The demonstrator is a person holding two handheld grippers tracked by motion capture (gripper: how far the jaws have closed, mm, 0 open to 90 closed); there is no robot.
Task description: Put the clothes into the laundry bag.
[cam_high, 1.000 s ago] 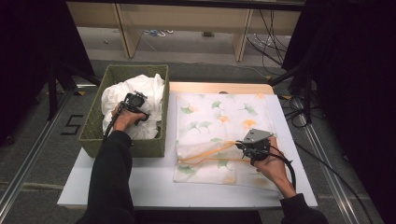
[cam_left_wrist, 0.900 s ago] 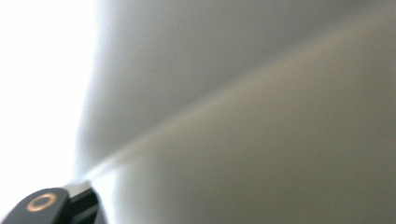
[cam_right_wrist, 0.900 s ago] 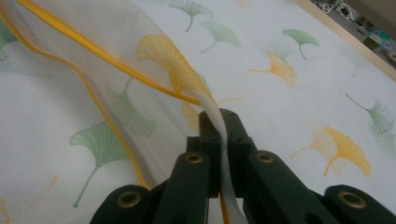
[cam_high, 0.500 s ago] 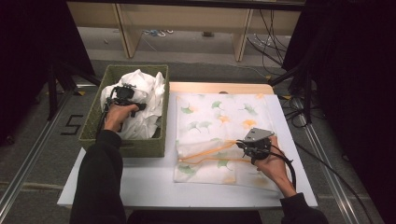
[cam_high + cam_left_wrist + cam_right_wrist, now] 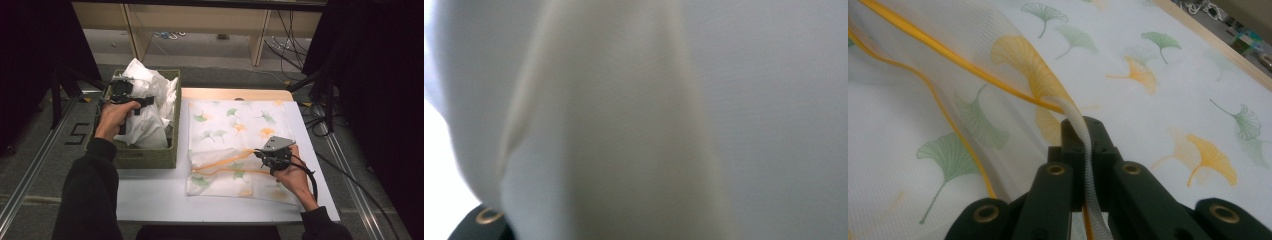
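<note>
High view: the left gripper [image 5: 121, 90] grips white cloth [image 5: 148, 107] raised from the green basket [image 5: 150, 156], its jaws having just been closing on that fabric; the right gripper [image 5: 264, 155] is clamped on the ginkgo-print cloth [image 5: 235, 130] edge, spread on the white table [image 5: 150, 195].

The bin [image 5: 145, 155] wall hems the left tool [image 5: 121, 92]; white cloth [image 5: 150, 107] seemingly crowds it.
</note>
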